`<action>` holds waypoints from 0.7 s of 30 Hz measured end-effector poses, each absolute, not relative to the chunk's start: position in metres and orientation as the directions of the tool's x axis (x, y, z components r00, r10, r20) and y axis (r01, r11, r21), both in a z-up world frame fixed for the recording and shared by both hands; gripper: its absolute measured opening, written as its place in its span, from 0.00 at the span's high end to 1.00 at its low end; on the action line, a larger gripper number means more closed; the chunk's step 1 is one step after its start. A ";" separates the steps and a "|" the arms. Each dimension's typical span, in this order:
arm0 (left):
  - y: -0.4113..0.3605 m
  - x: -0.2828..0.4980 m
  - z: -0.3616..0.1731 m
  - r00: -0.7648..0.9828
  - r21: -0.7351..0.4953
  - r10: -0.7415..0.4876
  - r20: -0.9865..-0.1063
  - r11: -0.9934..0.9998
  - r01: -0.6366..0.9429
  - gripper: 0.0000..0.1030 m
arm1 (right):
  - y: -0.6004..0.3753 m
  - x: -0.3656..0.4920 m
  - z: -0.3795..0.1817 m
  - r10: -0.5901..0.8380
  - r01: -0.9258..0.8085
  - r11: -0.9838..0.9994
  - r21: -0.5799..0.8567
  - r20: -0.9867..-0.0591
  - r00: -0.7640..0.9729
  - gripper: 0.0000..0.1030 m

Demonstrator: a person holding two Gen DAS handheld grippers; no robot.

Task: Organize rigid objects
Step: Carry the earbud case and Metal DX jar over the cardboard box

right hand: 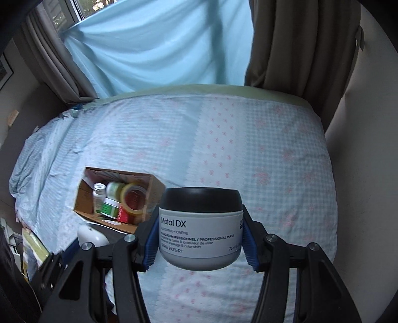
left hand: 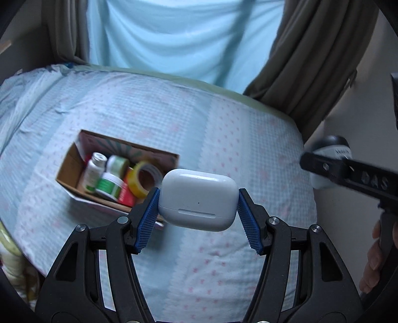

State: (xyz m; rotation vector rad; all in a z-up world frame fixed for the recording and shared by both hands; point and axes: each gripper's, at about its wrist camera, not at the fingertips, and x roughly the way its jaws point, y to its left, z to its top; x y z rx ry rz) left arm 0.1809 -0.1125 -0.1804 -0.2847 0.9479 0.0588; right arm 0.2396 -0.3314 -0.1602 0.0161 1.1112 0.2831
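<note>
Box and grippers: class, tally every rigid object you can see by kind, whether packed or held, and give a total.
Bottles, in the box: 1
Jars: 3, two in the box, one in the right gripper
Tape rolls: 1
Red packs: 1
Earbud cases, in the left gripper: 1
Total: 7

Bed [right hand: 273,149] ahead of me, covered by a pale blue checked sheet [left hand: 199,124] with pink motifs. Behind it a light blue cloth [right hand: 161,49] hangs between grey-brown curtains [left hand: 311,62]. Window corner [right hand: 82,10] top left in right view.
</note>
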 end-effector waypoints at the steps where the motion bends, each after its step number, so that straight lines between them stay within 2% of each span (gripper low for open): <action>1: -0.098 0.183 -0.177 0.587 -0.216 -0.074 -0.807 0.960 -0.176 0.43 | -0.323 0.238 -0.154 0.240 -0.219 0.963 0.160 -0.877 0.415 0.49; 11: 0.052 0.215 -0.167 0.552 -0.197 -0.120 -0.825 0.977 -0.082 0.43 | -0.222 0.227 -0.144 0.259 -0.199 0.961 0.189 -0.869 0.422 0.49; 16: 0.113 0.238 -0.186 0.499 -0.184 -0.159 -0.852 0.983 0.000 0.43 | -0.158 0.226 -0.174 0.274 -0.134 0.961 0.241 -0.881 0.385 0.49; 21: 0.153 0.259 -0.230 0.429 -0.190 -0.189 -0.883 0.981 0.042 0.43 | -0.113 0.227 -0.219 0.277 -0.059 0.960 0.273 -0.905 0.324 0.49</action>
